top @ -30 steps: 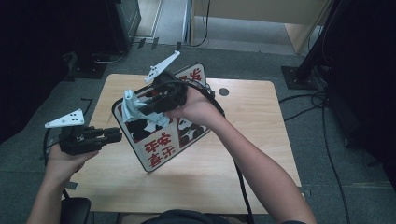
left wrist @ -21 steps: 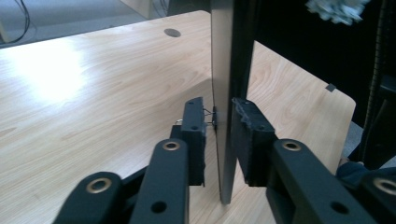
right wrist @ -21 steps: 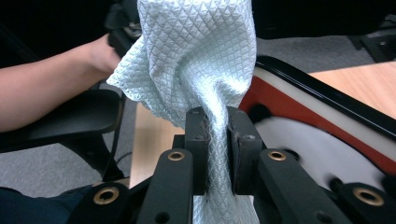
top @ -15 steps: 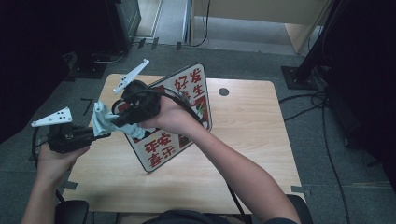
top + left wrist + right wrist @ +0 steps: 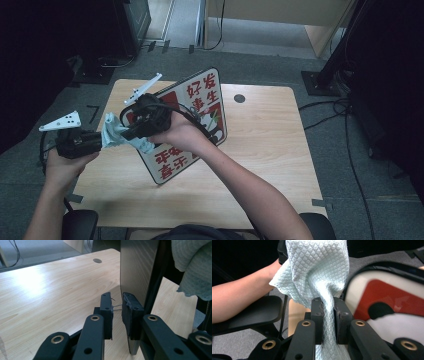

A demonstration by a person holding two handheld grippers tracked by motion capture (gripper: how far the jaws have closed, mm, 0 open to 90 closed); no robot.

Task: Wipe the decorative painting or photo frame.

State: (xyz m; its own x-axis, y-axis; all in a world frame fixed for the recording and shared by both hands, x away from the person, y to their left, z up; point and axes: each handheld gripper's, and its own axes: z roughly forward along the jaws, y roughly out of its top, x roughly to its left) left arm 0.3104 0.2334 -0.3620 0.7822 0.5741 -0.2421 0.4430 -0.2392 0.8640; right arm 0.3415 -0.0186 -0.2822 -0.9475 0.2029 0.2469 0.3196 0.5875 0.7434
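The right gripper (image 5: 327, 303) has its jaws clamped on a pale mint waffle-weave cloth (image 5: 317, 272), and the fabric bunches up out of the pads and flares wide above them. From the high view that cloth (image 5: 116, 134) hangs between the two tools, just above the left part of the wooden table (image 5: 270, 135), with the right gripper (image 5: 131, 132) reaching across from the person's right arm toward the left one.

The left gripper (image 5: 100, 141) sits at the table's left edge, held level in the left hand (image 5: 62, 167). Its jaws have just been easing apart a little, and in its own view they stand with a narrow gap (a few stray threads stretch across it) and nothing pinched between them (image 5: 117, 307); the cloth (image 5: 192, 267) hangs off to the upper right, clear of the pads.

Behind the cloth a sign board (image 5: 192, 125) with red panels and red characters leans up off the tabletop, tilted, its lower edge resting on the wood. Its white and red face (image 5: 392, 305) sits right beside the right gripper's jaws.
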